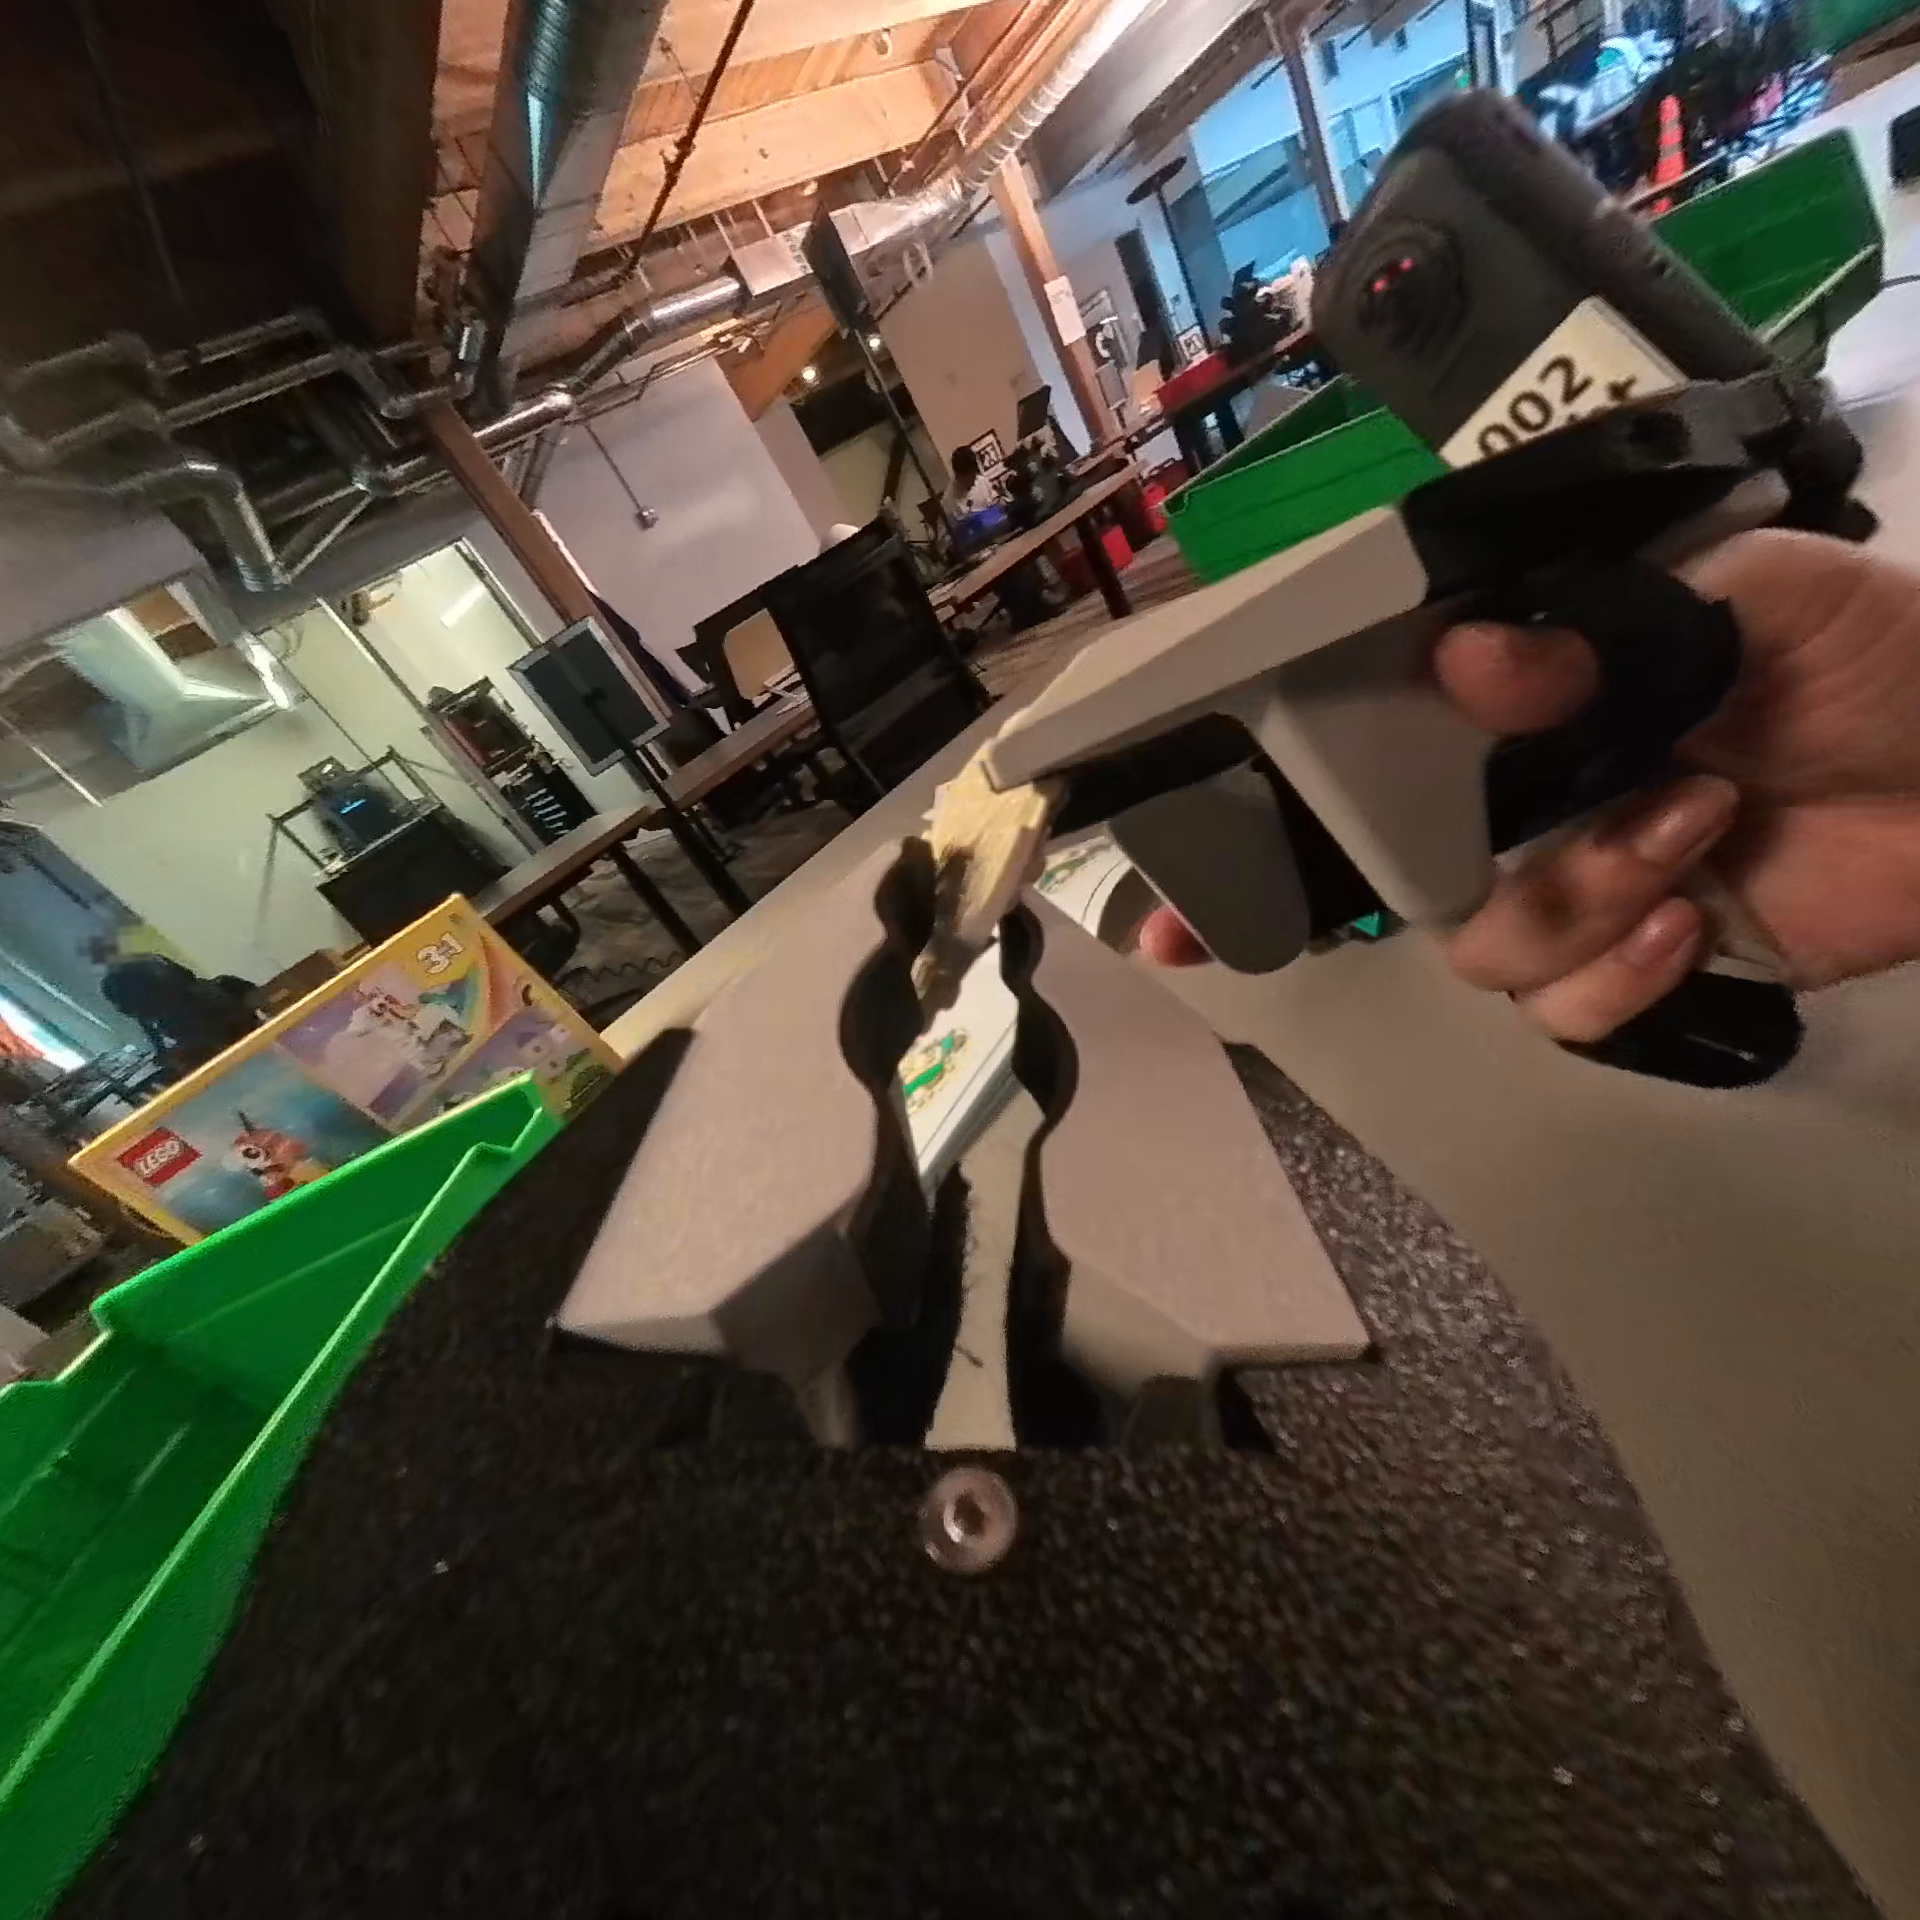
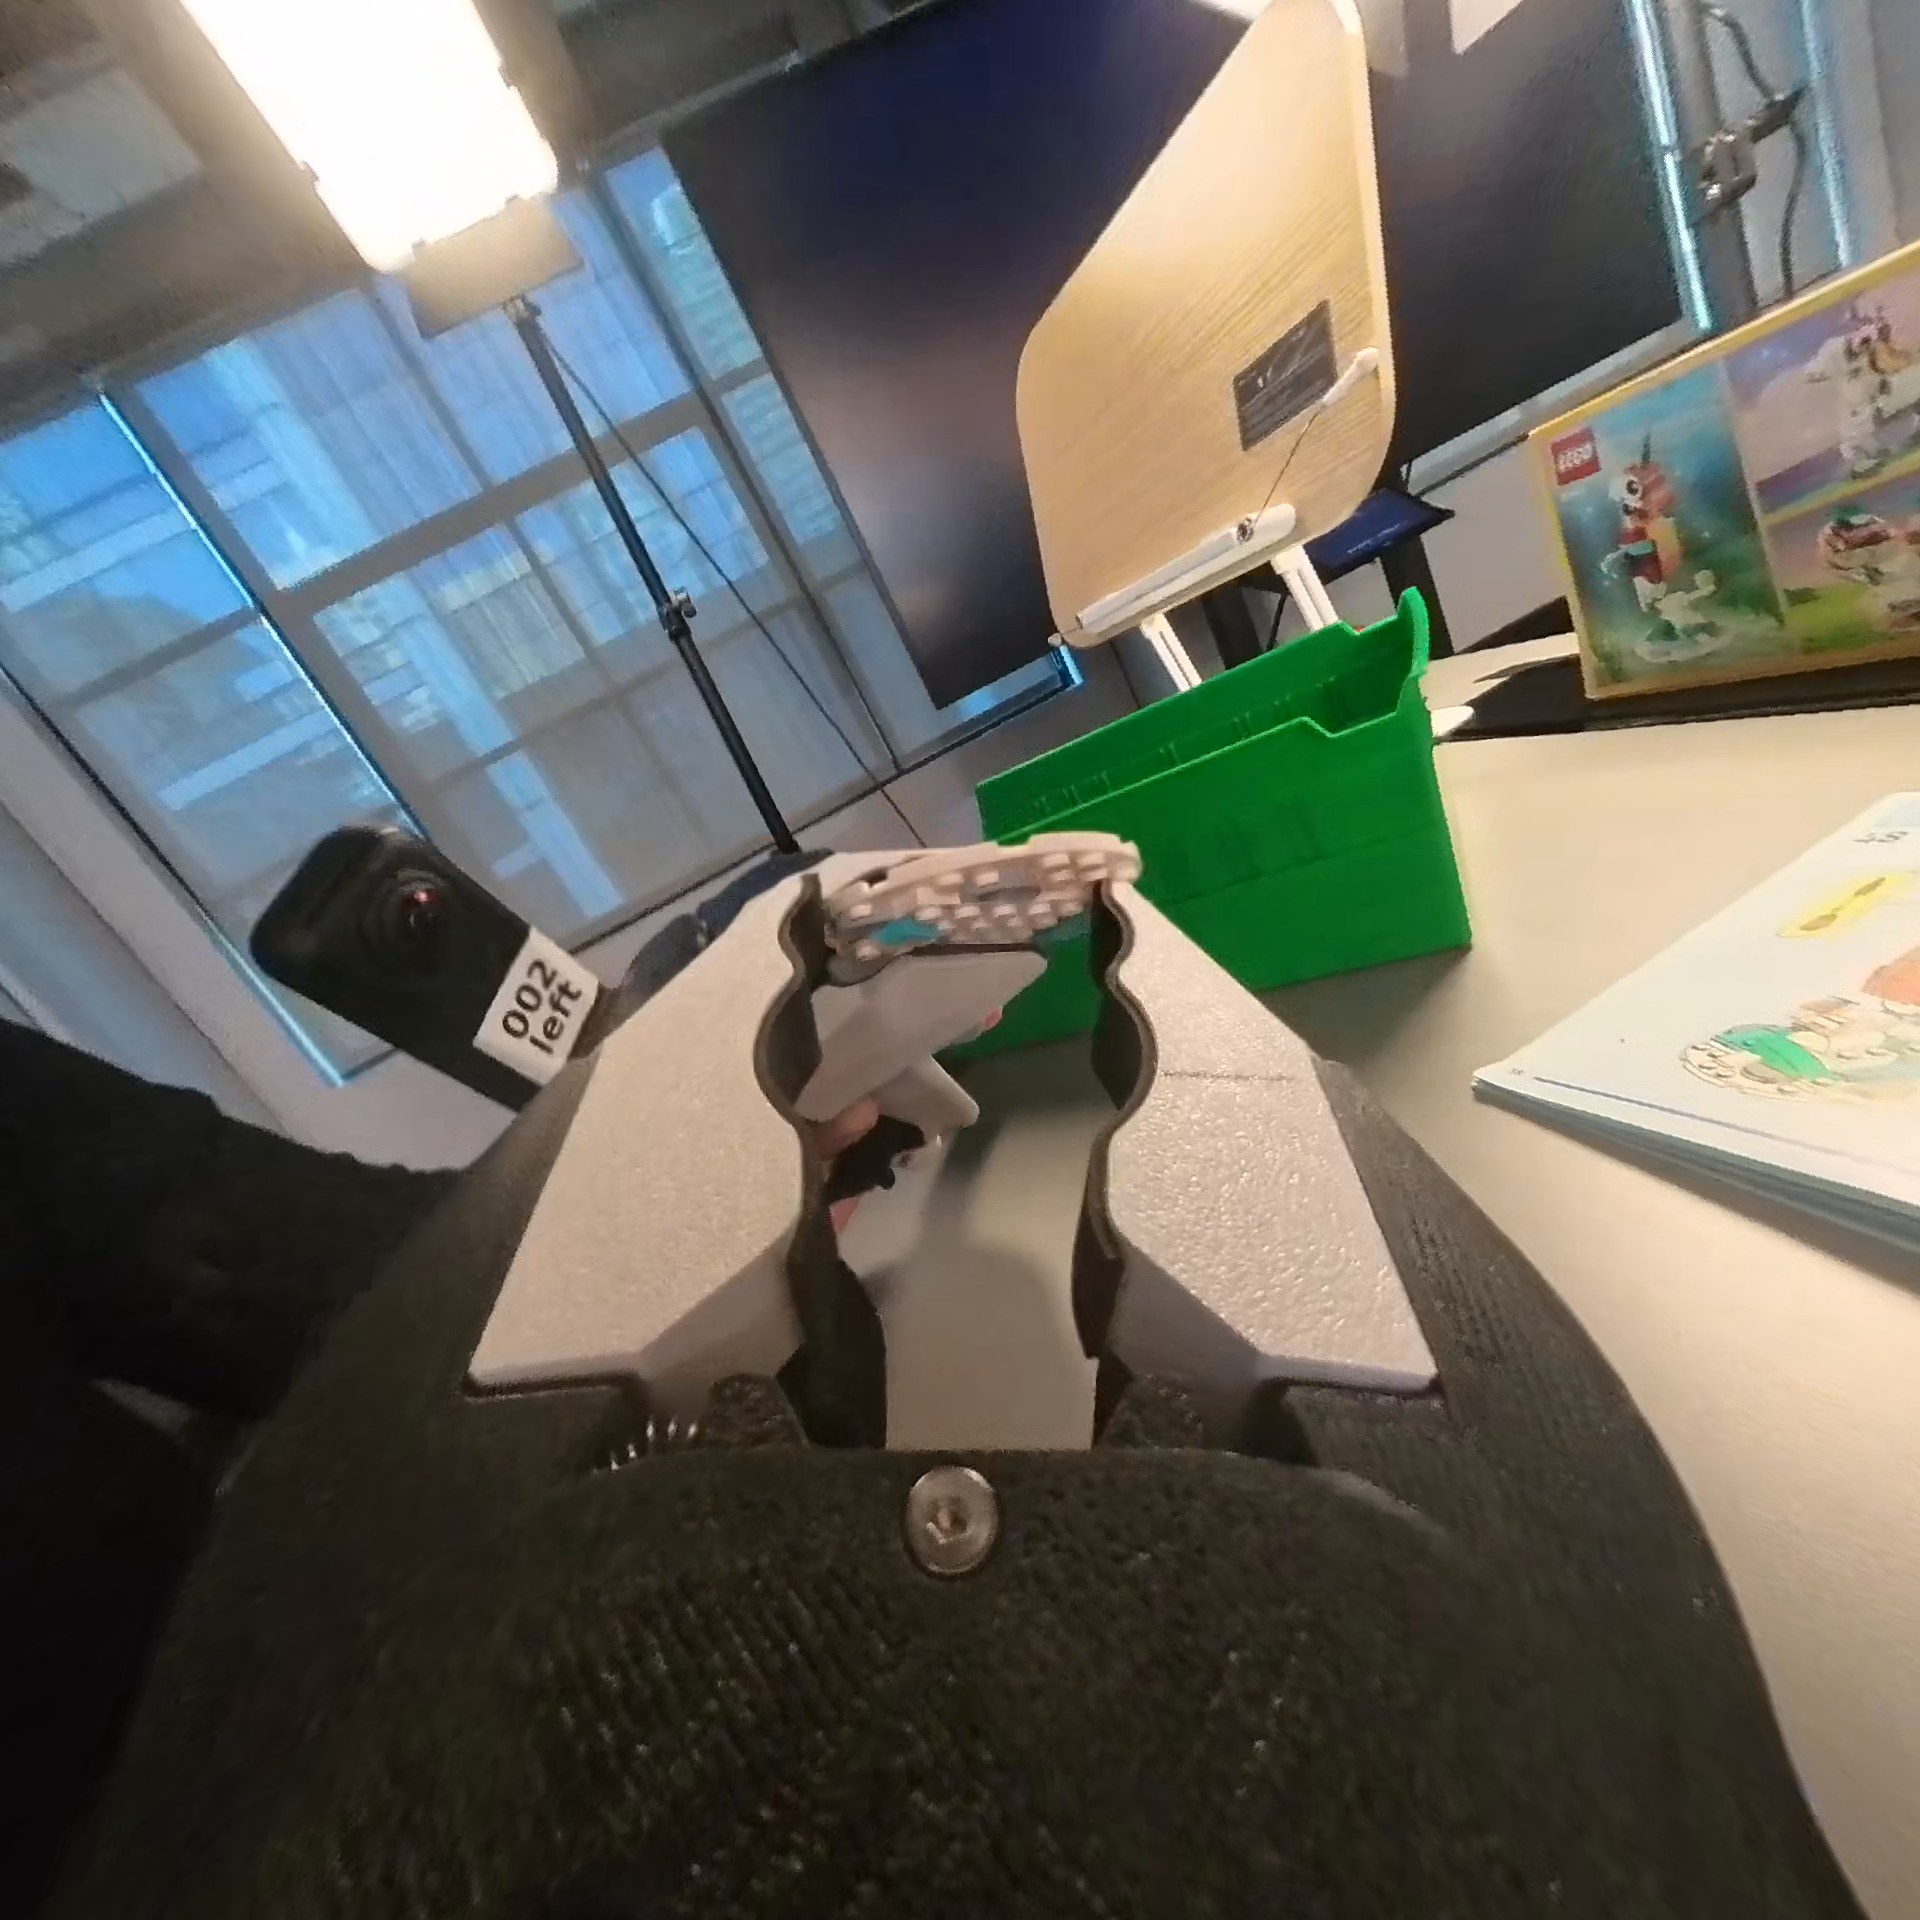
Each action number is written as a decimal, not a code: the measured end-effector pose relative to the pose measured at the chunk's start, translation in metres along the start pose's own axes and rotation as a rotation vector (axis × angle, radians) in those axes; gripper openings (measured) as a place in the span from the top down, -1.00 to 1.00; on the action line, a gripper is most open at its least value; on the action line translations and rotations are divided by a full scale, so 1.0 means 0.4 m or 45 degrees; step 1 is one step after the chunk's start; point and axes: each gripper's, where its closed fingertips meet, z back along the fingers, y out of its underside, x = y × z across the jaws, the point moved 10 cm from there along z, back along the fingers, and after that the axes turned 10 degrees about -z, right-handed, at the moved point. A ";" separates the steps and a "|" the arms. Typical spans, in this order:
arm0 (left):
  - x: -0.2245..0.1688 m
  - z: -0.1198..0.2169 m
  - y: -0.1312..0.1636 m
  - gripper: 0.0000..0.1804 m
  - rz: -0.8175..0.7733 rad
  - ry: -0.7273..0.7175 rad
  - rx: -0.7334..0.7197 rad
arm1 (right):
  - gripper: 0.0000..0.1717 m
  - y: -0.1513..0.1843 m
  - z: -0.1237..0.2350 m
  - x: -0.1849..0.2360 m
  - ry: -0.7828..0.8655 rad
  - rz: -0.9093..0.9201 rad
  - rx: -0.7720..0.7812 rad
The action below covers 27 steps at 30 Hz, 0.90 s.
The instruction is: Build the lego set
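Brick plate (image 2: 977, 904) spans both grippers' fingers — left (image 1: 961, 925) pinching, right (image 2: 956, 914) clamping its ends.

A flat, bumpy toy brick plate (image 2: 977, 899), pale grey with a little blue-green bit, is up in the air above the grey table (image 1: 1558, 1247), lying almost flat, with one end pinched in the left gripper (image 1: 961, 935) and stretching across the right gripper's (image 2: 961, 904) tips.

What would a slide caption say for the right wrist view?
Two claws meet on a pale studded brick plate beside a green bin.
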 end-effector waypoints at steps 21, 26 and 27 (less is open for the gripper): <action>0.006 0.001 0.004 0.94 0.117 -0.020 -0.042 | -0.02 0.012 -0.013 -0.026 0.007 -0.089 0.044; -0.006 -0.002 0.001 0.94 0.078 0.009 -0.049 | 0.08 0.019 -0.022 -0.020 -0.056 -0.155 0.023; -0.010 -0.003 0.001 0.94 0.070 0.019 -0.050 | 0.10 0.020 -0.023 -0.018 -0.056 -0.148 0.028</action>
